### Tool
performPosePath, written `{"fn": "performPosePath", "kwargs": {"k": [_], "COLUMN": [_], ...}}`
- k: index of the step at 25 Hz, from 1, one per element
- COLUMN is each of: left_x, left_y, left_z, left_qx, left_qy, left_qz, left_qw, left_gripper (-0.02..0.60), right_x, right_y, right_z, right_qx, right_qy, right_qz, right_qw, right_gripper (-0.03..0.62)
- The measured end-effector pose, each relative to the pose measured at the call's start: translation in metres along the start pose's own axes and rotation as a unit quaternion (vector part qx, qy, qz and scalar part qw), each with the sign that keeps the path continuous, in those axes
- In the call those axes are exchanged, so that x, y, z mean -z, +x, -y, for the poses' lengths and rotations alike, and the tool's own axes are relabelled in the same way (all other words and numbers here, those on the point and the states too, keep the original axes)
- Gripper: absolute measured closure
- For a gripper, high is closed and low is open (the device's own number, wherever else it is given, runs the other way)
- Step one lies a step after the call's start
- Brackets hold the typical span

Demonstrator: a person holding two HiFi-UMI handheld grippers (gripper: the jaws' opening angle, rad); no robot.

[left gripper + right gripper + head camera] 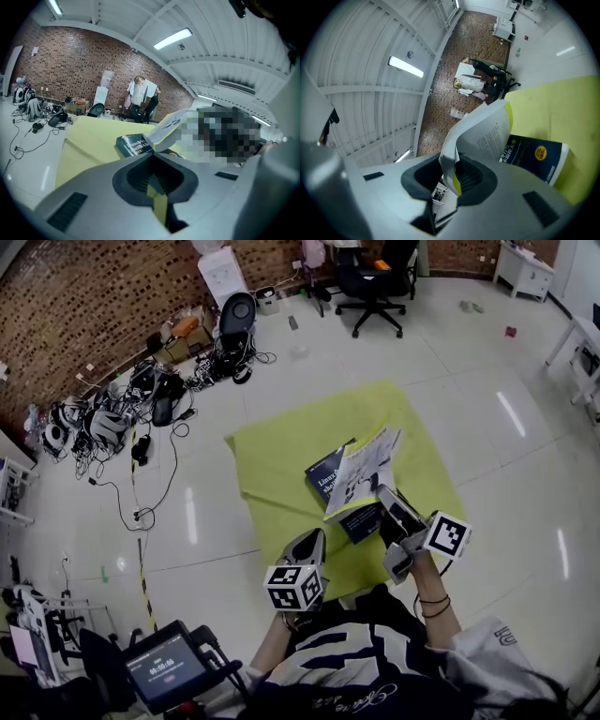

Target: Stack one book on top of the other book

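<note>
A dark blue book (326, 472) (133, 144) (534, 157) lies flat on a yellow-green mat (281, 456) on the floor. A white book with a yellow edge (364, 470) (487, 131) (166, 127) hangs tilted just above it, its pages sagging open. My right gripper (384, 493) (450, 173) is shut on the near corner of that white book. My left gripper (314, 535) (151, 158) hovers over the mat's near edge, left of both books; its jaw tips meet with nothing between them.
A black office chair (375, 282) stands beyond the mat. A heap of cables, helmets and gear (112, 418) lies at the left by the brick wall. A small screen on a stand (164, 667) is at the bottom left.
</note>
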State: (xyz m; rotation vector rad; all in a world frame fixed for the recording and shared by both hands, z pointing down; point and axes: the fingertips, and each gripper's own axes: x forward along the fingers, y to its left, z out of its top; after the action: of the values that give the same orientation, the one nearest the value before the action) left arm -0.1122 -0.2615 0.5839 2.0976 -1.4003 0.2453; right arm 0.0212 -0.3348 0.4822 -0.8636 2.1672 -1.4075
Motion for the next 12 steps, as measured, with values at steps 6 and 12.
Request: {"fn": "performPosePath", "kwargs": {"k": [6,12], "left_x": [0.004,0.011], "left_y": [0.001,0.000], "left_z": [-0.009,-0.003], "left_qx": [0.002,0.022], "left_qy": [0.005,0.023], "left_qz": [-0.008,-0.018], "left_qw": [1.0000,0.9993], "left_gripper": [0.578,0.578], "right_x": [0.042,0.081], "right_y": [-0.033,-0.060], "right_z": [0.068,0.121], "right_qx": [0.130,0.228], "right_qy": [0.004,-0.008], "right_qz": [-0.029,-0.071], "right_qw": [0.991,0.971], "right_gripper": [0.526,0.509]}}
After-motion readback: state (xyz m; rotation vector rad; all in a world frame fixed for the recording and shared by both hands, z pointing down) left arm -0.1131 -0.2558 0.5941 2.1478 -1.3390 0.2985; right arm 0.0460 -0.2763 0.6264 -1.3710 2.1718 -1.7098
